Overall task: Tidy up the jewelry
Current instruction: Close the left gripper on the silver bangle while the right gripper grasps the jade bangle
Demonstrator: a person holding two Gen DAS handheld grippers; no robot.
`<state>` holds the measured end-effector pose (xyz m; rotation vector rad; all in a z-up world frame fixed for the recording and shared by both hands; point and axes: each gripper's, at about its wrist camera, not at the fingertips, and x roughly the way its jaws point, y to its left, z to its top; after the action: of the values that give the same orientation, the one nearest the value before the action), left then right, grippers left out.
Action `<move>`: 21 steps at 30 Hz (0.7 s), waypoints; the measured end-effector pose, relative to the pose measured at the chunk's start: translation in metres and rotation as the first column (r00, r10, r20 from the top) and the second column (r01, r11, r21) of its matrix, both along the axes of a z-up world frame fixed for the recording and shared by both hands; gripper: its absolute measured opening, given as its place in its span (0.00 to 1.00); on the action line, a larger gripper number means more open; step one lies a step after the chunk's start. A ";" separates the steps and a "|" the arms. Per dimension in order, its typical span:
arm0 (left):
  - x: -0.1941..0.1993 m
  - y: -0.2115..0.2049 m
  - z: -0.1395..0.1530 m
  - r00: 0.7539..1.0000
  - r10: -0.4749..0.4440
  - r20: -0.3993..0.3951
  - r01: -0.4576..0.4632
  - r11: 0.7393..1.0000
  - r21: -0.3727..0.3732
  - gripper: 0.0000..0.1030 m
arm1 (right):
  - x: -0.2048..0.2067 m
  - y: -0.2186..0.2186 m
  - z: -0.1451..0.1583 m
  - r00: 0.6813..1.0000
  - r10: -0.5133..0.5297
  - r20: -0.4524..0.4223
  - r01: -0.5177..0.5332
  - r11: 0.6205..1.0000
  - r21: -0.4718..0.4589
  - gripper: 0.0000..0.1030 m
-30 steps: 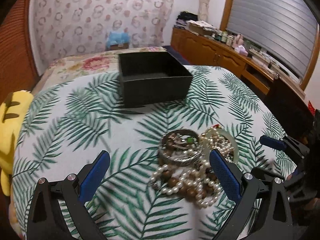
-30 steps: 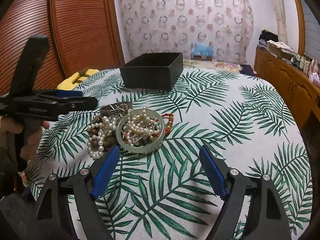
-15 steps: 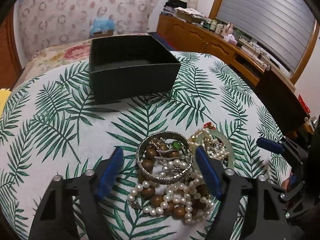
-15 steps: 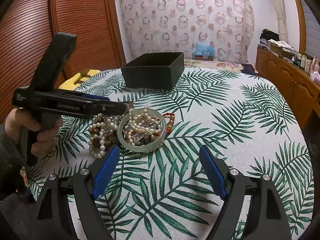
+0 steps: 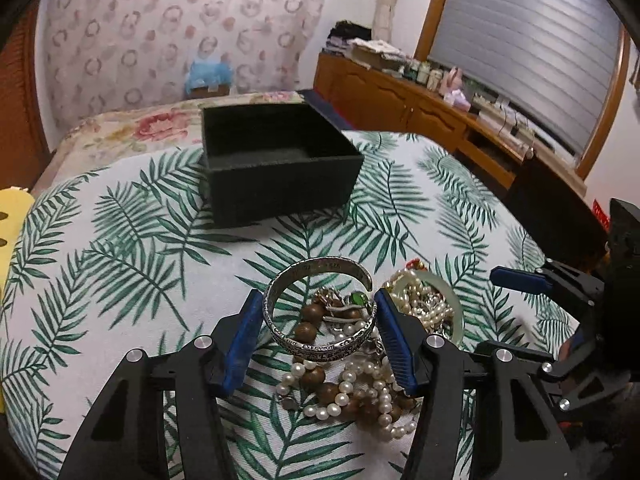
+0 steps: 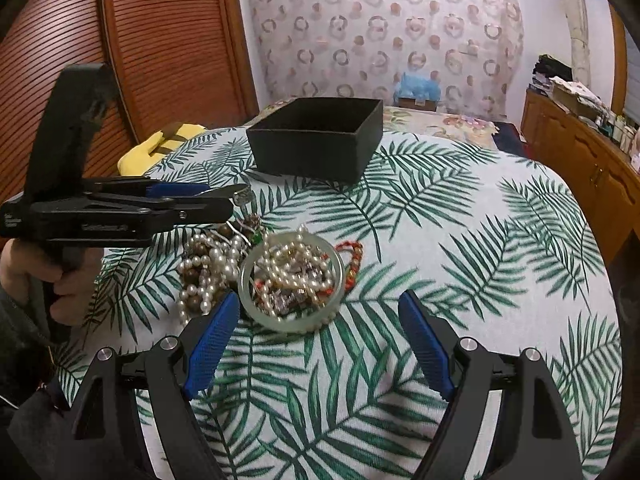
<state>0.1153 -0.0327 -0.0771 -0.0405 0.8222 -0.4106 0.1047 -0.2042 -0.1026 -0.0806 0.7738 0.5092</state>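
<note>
My left gripper (image 5: pixel 320 328) is shut on a silver cuff bangle (image 5: pixel 316 348), held tilted just above the jewelry pile (image 5: pixel 360 392) of pearl and wooden bead strands. In the right wrist view the left gripper (image 6: pixel 224 200) hovers over the pile (image 6: pixel 212 264), with the bangle (image 6: pixel 242 196) at its tips. A pale green jade bangle (image 6: pixel 292 322) lies around more beads and a red bracelet (image 6: pixel 354 260). The open black box (image 5: pixel 276 164) stands behind the pile and also shows in the right wrist view (image 6: pixel 316 140). My right gripper (image 6: pixel 320 344) is open and empty near the jade bangle.
The round table (image 6: pixel 480 240) has a palm-leaf cloth. A yellow plush (image 6: pixel 160 146) sits at its left edge. A bed (image 5: pixel 132 128) lies behind it, and a wooden sideboard (image 5: pixel 440 116) with clutter runs along the right wall.
My left gripper moved forward over the pile, closed on the silver bangle and lifted it clear of the beads. My right gripper stayed open and nearly still.
</note>
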 end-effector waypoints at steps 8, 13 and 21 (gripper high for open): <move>-0.004 0.017 -0.006 0.999 0.046 0.019 -0.045 0.999 -0.005 0.53 | 0.019 0.014 -0.006 0.998 0.038 -0.052 -0.041 0.998 -0.050 0.71; -0.012 0.026 -0.011 0.998 0.066 0.019 -0.066 0.998 -0.008 0.53 | 0.020 0.024 -0.010 0.995 0.080 -0.061 -0.086 0.993 -0.087 0.71; -0.021 0.033 -0.015 0.994 0.104 0.037 -0.103 0.995 -0.012 0.53 | 0.017 0.044 -0.009 0.989 0.141 -0.035 -0.145 0.976 -0.164 0.73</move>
<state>0.0941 0.0006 -0.0923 -0.0837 0.7773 -0.3168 0.1221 -0.1604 -0.1114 -0.2879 0.8360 0.5821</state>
